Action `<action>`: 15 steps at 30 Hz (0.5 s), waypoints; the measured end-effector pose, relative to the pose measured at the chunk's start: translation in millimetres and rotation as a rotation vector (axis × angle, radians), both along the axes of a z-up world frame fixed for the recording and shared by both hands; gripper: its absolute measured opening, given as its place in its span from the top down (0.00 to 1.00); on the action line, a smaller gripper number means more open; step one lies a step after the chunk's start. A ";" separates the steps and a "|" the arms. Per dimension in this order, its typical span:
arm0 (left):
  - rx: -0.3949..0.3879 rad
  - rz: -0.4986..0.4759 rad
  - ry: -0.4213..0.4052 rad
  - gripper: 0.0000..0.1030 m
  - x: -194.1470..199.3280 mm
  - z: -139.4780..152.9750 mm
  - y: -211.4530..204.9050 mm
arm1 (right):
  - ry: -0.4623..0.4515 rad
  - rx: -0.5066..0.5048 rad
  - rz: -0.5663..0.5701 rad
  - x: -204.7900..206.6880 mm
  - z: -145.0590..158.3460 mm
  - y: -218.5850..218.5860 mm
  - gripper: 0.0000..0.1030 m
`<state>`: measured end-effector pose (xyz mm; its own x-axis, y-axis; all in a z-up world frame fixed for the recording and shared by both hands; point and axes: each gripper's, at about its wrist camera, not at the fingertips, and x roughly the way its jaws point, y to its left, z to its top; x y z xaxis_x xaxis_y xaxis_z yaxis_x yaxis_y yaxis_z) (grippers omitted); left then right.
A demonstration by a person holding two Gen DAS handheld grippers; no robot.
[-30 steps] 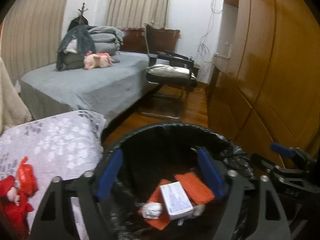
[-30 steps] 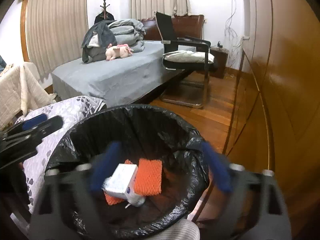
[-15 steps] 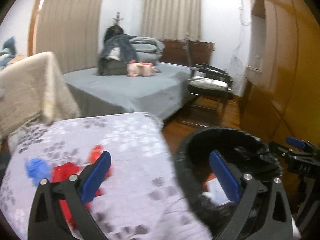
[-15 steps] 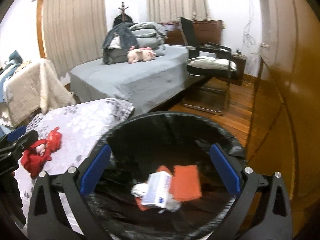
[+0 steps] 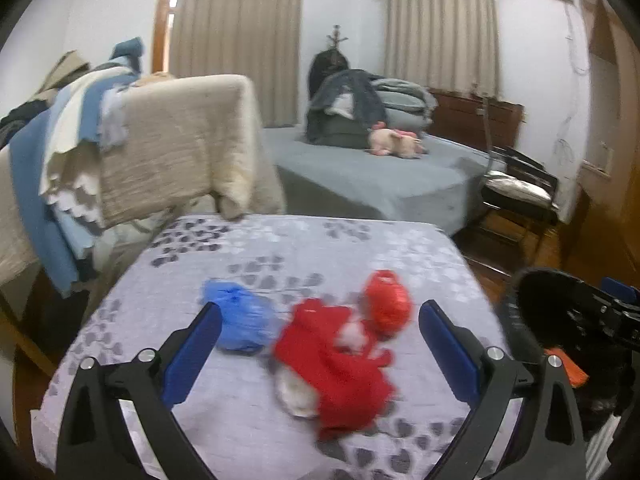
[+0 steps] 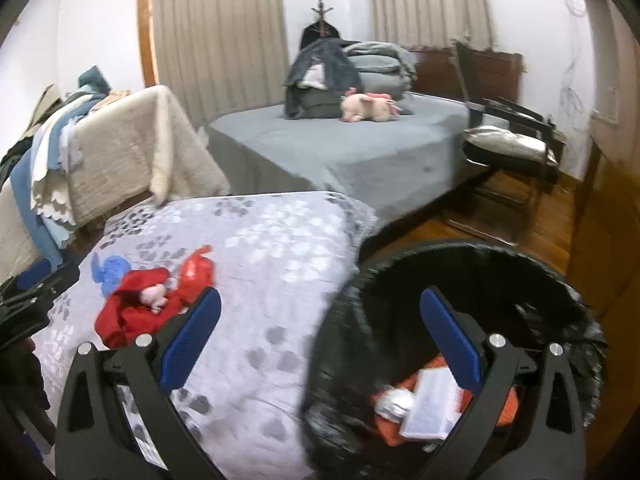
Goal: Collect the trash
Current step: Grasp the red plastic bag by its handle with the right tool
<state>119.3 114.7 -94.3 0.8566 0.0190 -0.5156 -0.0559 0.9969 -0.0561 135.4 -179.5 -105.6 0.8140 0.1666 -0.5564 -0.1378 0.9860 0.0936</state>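
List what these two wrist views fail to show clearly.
- Left wrist view: crumpled red plastic bag and blue plastic bag are motion-blurred; their contents are unreadable.
- Right wrist view: print on the white box in the black-lined bin is too small, partly behind the right claw.

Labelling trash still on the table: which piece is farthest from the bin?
The blue bag. It lies on the far side of the red bags from the bin.

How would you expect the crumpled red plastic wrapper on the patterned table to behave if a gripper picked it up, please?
The red wrapper looks thin and crumpled, so probably light and floppy, collapsing under the pads. Its glossy surface may be slippery.
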 end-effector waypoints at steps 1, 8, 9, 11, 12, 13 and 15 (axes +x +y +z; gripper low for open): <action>-0.001 0.014 0.002 0.06 1.9 -1.4 6.7 | -0.003 0.001 0.013 4.5 0.0 7.9 0.06; 0.004 0.090 0.026 0.06 19.8 -17.3 45.9 | 0.005 0.016 0.070 43.3 -9.7 60.0 0.06; 0.001 0.098 0.031 0.06 23.2 -20.4 51.8 | 0.006 0.007 0.077 50.6 -13.7 69.1 0.06; 0.000 0.110 0.053 0.07 32.9 -28.7 62.1 | 0.015 -0.003 0.089 60.1 -21.7 81.8 0.06; 0.000 0.113 0.057 0.07 35.3 -32.1 64.8 | 0.020 -0.005 0.095 65.4 -26.5 87.6 0.06; 0.000 0.120 0.064 0.07 38.4 -36.2 69.1 | 0.025 -0.010 0.100 69.9 -31.0 92.8 0.06; -0.003 0.130 0.079 0.07 44.6 -42.4 74.8 | 0.039 -0.028 0.116 80.2 -40.5 105.7 0.06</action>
